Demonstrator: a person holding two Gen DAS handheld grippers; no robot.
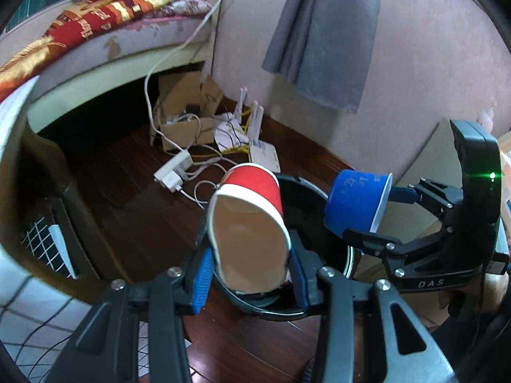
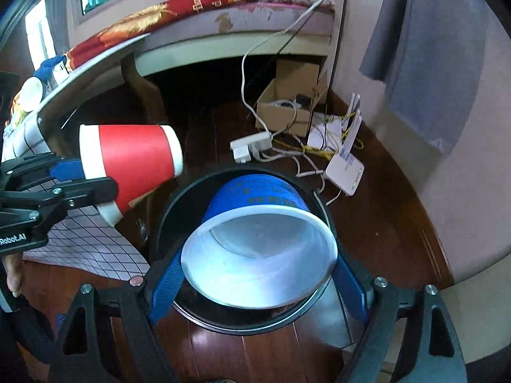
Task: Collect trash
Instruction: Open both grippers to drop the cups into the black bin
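We hold a squashed red cup (image 1: 252, 223) in our left gripper (image 1: 252, 274) and a blue cup (image 2: 258, 249) in our wide right gripper (image 2: 258, 284) — both over the black bin (image 2: 179, 204). They are light, thin paper — we squeeze the sides softly.

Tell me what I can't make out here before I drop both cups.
- Bin contents: both views, hidden by the blue cup and red cup.
- Bin's near rim: left wrist view, behind the left gripper.
- Print on the blue cup: too small, blurred.
- Cardboard box contents: too small, tangled in cables.
- Under the bed: dark.
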